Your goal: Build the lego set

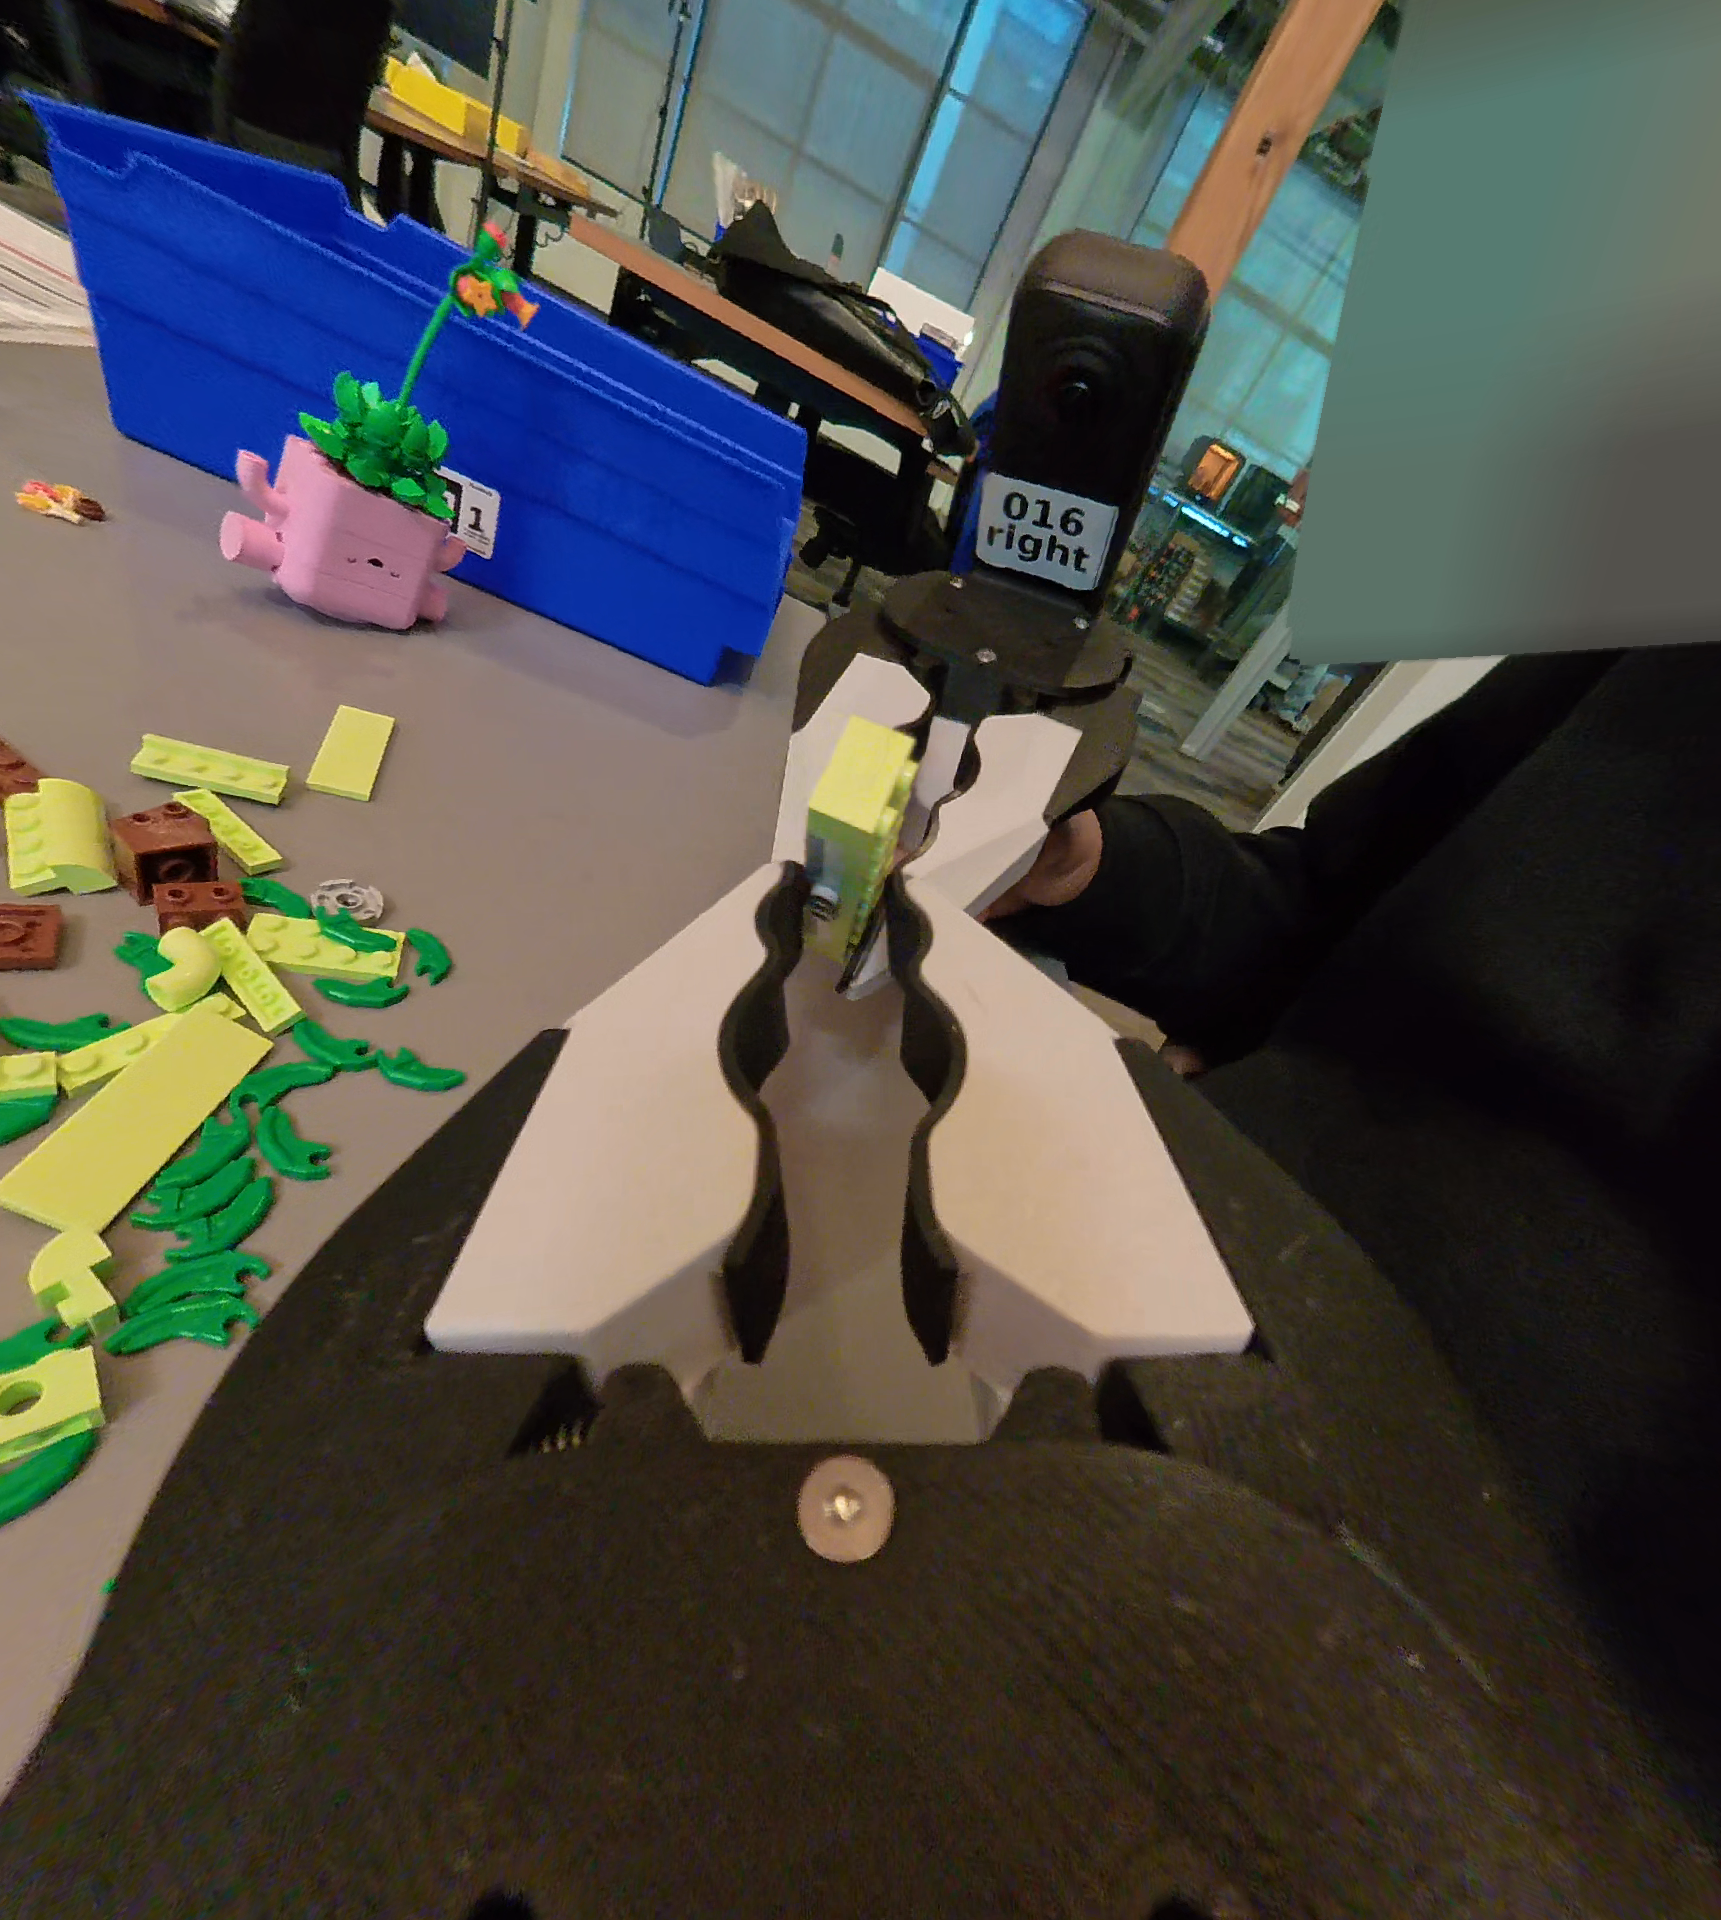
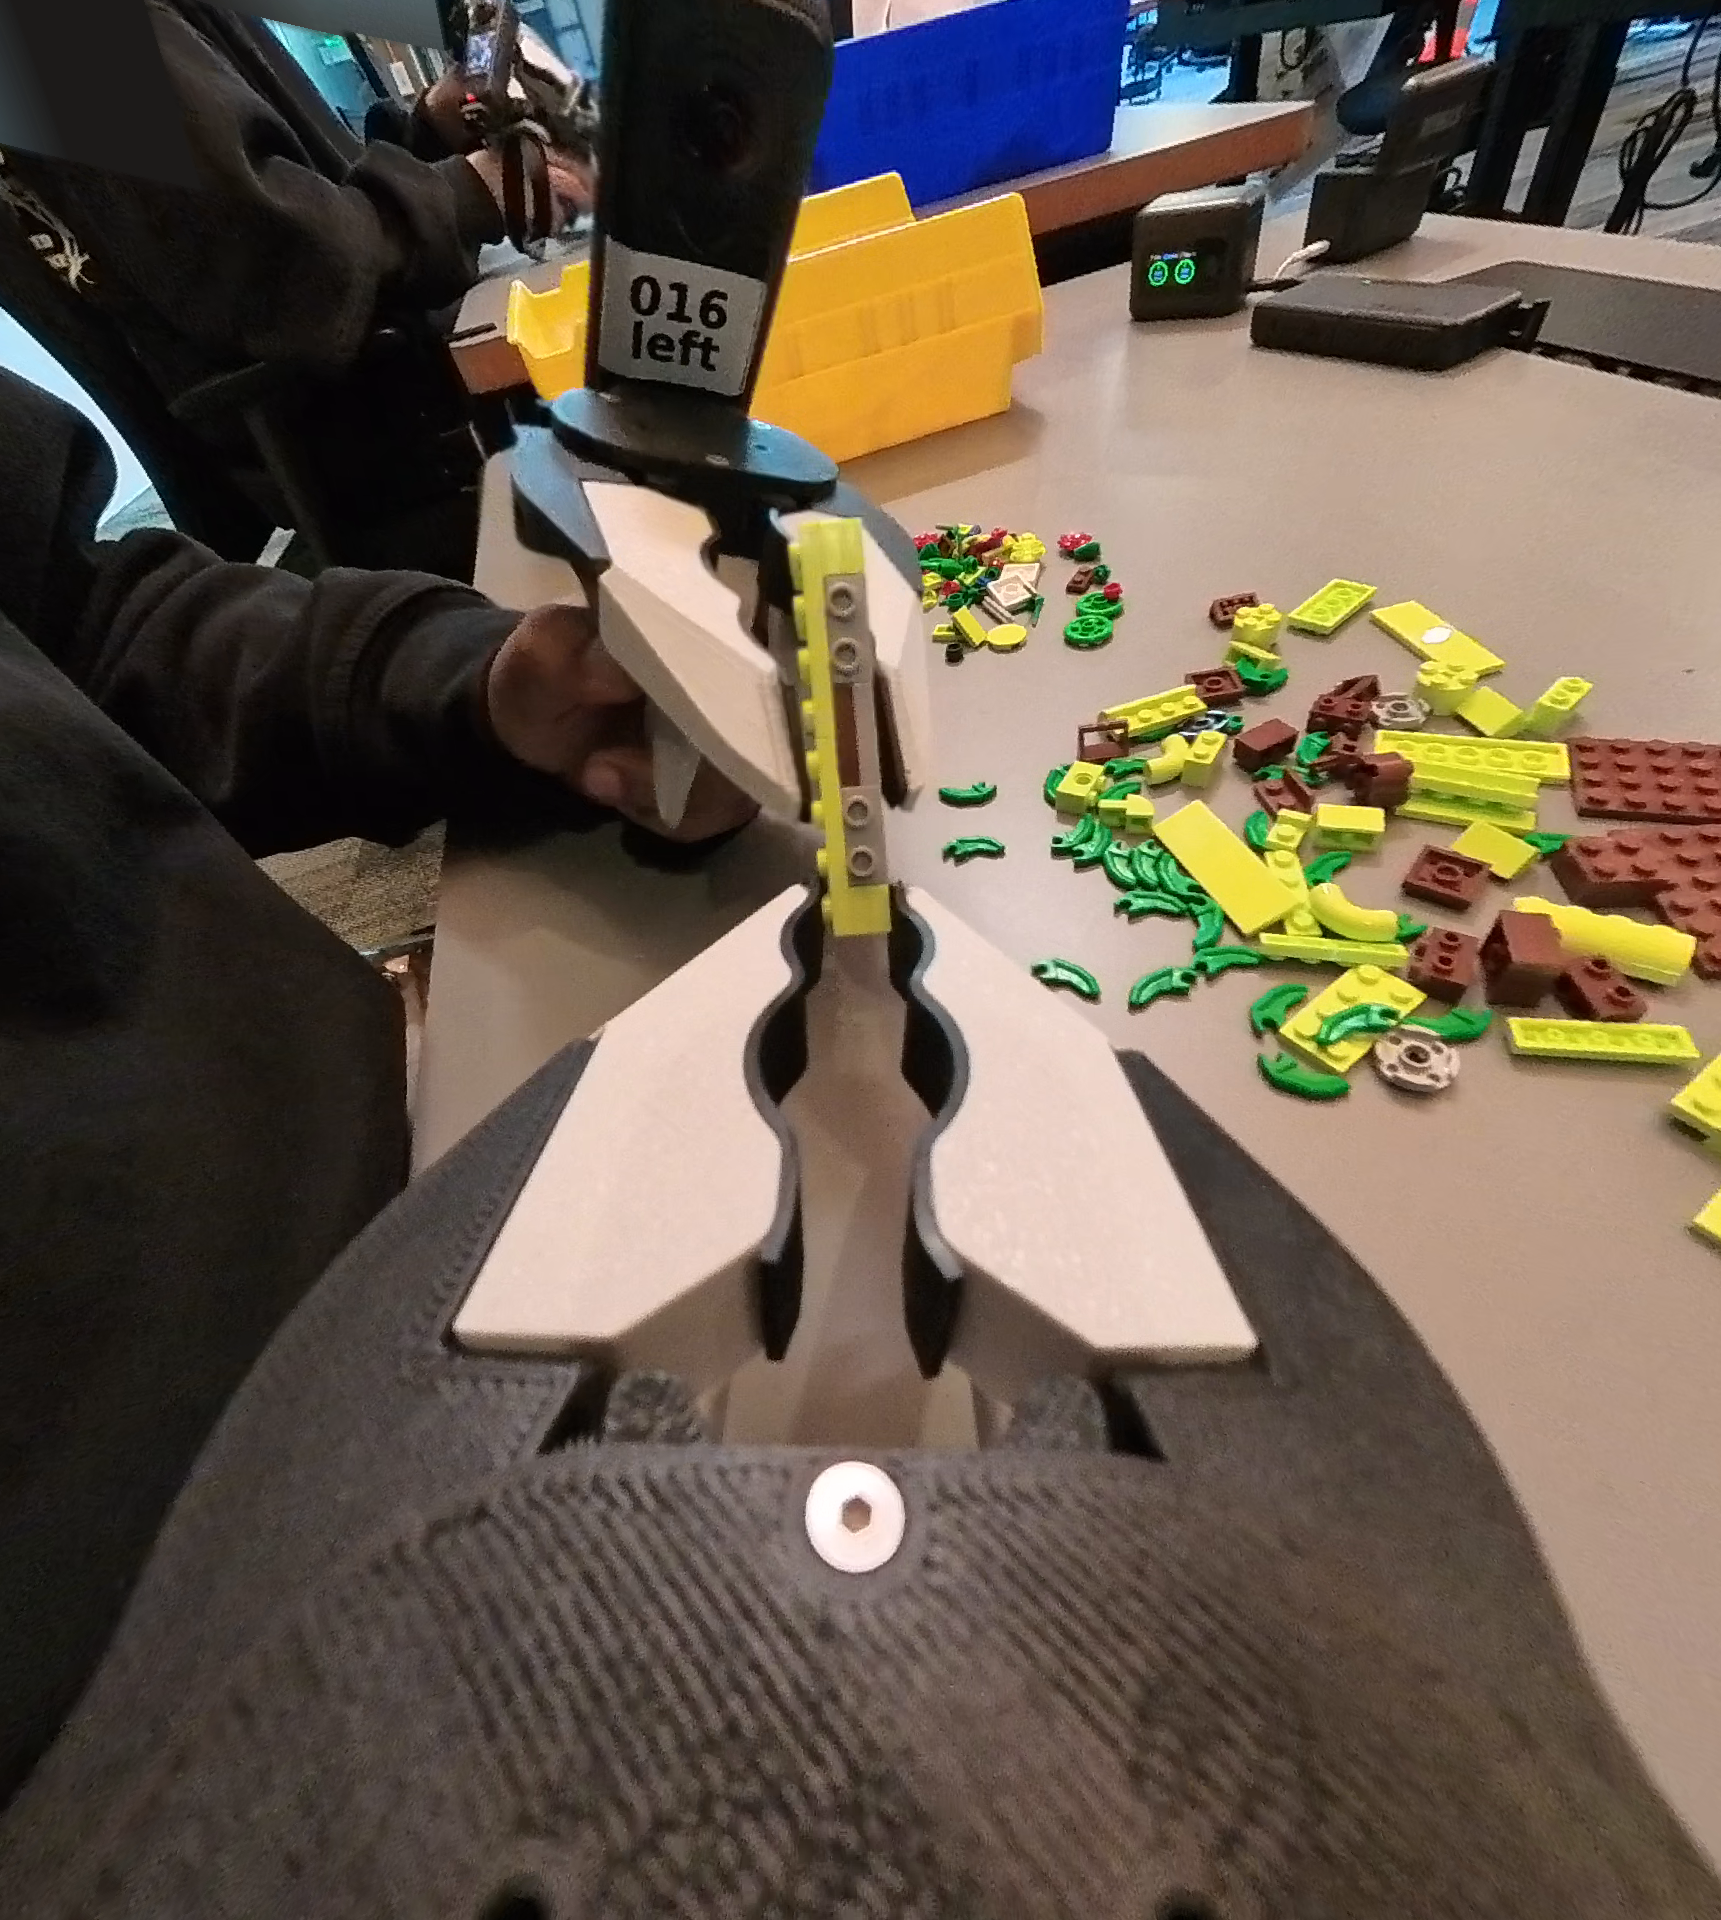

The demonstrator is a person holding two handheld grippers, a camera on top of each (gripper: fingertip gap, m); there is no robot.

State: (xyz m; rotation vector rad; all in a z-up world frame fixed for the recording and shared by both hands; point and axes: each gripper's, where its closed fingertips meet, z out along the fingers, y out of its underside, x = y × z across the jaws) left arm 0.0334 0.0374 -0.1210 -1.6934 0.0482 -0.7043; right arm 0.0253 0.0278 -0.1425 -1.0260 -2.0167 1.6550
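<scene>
- Above the near edge of the grey tabletop (image 2: 1251, 499), a slim lime-green lego strip with grey studded plates and a brown insert along one face (image 2: 840, 727) is held in the air between the two grippers.
- The left gripper (image 1: 840, 894) is seen clamped on one end of the strip, and the right gripper (image 2: 856, 914) is seen clamped on the opposite end.
- The strip's long axis is seen to run straight from one pair of jaws to the other, so neither hand is judged nearer.
- The next piece would have to be taken from the loose heap of lime, brown and green lego parts (image 2: 1355, 831), which lies well apart to the side.
- A finished pink lego pot with green leaves (image 1: 357, 530) is stood farther back, by a blue plastic bin (image 1: 523, 436).
</scene>
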